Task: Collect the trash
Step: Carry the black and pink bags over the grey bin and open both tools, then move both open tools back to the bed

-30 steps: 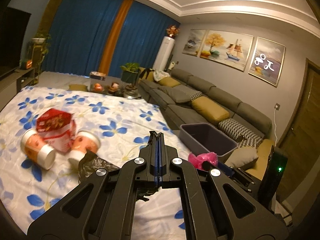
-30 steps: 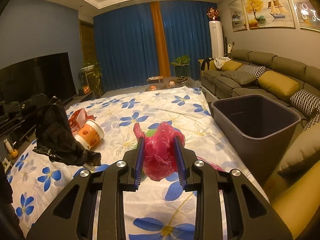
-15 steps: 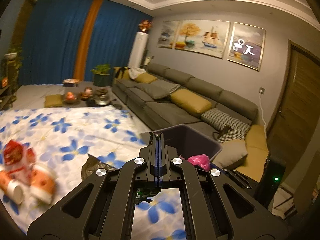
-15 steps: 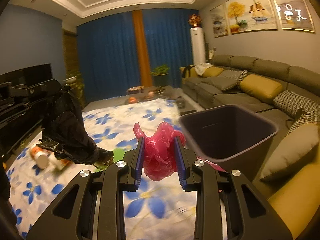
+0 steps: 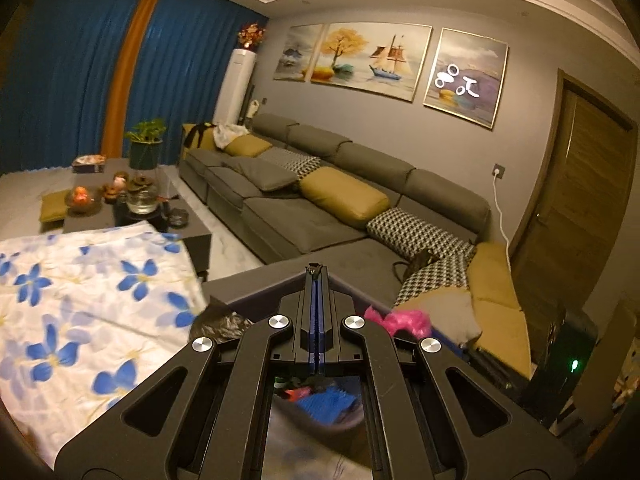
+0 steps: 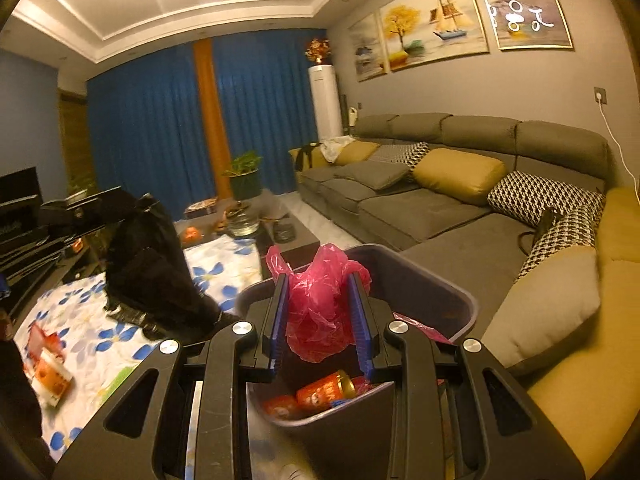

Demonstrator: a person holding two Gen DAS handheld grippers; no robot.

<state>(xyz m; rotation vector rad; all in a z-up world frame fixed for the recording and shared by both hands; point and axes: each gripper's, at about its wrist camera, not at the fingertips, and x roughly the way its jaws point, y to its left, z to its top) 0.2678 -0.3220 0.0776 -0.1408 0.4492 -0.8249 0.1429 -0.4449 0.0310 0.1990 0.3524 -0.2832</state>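
Now right hand-held gripper (image 6: 320, 312) clamped on pink plastic bag (image 6: 320, 304), over grey bin (image 6: 440, 300). Left hand-held gripper (image 5: 316, 280) pinched together on black bag (image 6: 148, 264), at 9 o'clock of the bin.

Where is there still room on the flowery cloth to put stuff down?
The flowered cloth is bare along its far end, between the dark coffee table and the bin. It is crowded in the right wrist view: the black bag hangs over it, and orange cups lie by its left edge.
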